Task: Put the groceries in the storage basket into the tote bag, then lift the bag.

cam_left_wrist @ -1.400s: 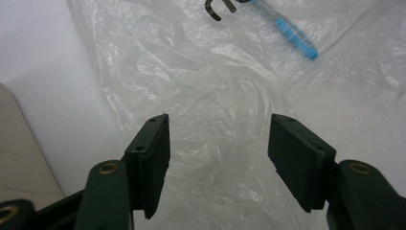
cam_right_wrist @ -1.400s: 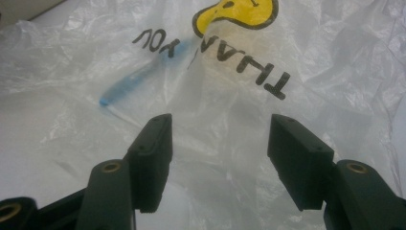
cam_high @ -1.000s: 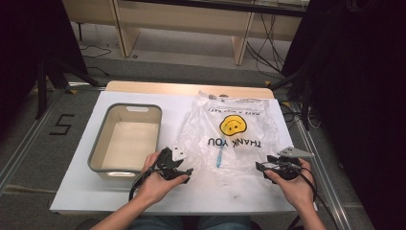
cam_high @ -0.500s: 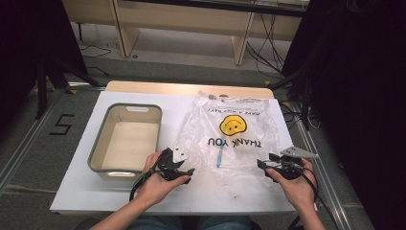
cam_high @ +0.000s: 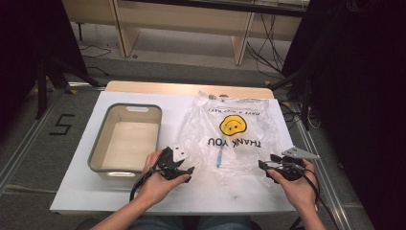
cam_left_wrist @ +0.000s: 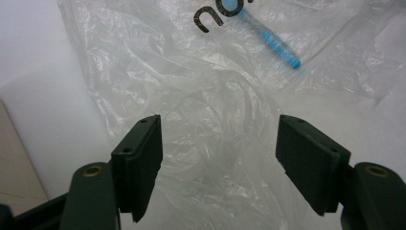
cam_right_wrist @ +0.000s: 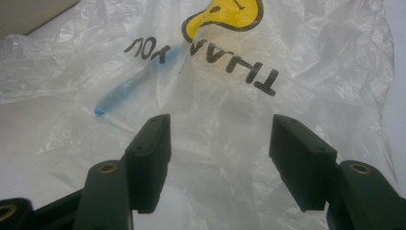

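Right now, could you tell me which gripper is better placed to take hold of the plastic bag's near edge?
Probably the left gripper: its open jaws already straddle crumpled film of the plastic bag. The right gripper, also open, faces flatter film at the bag's near right corner, seemingly harder to pinch.

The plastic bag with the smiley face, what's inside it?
Through the clear plastic bag a thin blue object shows, like a pen or toothbrush; its far end is blurred beneath the black lettering. Crumpled folds nearer the person hide whatever else might lie within.
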`<state>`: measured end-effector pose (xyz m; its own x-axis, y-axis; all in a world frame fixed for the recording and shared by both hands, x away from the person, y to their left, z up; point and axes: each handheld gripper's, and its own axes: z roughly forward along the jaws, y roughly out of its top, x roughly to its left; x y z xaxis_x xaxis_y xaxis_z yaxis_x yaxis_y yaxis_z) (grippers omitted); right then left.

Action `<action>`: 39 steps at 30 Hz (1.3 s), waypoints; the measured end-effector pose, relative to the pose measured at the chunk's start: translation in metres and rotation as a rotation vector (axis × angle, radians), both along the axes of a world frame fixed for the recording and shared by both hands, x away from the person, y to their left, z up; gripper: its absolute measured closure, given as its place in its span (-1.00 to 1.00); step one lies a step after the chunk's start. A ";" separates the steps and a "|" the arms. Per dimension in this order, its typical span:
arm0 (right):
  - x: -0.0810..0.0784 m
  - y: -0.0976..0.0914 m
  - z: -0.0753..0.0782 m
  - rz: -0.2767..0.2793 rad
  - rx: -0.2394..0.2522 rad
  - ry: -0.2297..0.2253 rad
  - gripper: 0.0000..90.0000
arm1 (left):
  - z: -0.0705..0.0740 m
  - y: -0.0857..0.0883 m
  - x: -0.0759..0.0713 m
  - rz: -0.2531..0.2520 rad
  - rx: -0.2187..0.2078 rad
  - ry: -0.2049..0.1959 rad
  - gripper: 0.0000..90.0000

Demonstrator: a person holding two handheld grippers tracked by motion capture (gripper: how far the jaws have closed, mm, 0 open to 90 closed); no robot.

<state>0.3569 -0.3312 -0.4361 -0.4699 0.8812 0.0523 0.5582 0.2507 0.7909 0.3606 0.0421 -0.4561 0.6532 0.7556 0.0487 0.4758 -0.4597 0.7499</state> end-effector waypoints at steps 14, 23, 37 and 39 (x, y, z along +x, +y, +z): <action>0.001 -0.003 0.004 -0.029 0.002 -0.010 -0.10 | -0.001 -0.002 0.003 0.006 -0.010 -0.004 -0.29; -0.002 -0.014 0.012 -0.119 0.008 -0.032 -0.10 | 0.008 -0.001 0.006 0.025 -0.018 -0.025 -0.30; -0.002 -0.037 -0.004 -0.251 -0.023 0.133 -0.13 | 0.012 -0.007 0.015 0.062 -0.034 -0.024 -0.26; -0.001 -0.037 -0.009 -0.254 -0.037 0.170 -0.14 | 0.010 -0.007 0.017 0.064 -0.023 -0.019 -0.26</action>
<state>0.3564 -0.3684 -0.4454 -0.2220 0.9720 0.0768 0.7303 0.1136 0.6736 0.3774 0.0347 -0.4458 0.6026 0.7969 0.0426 0.4897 -0.4114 0.7687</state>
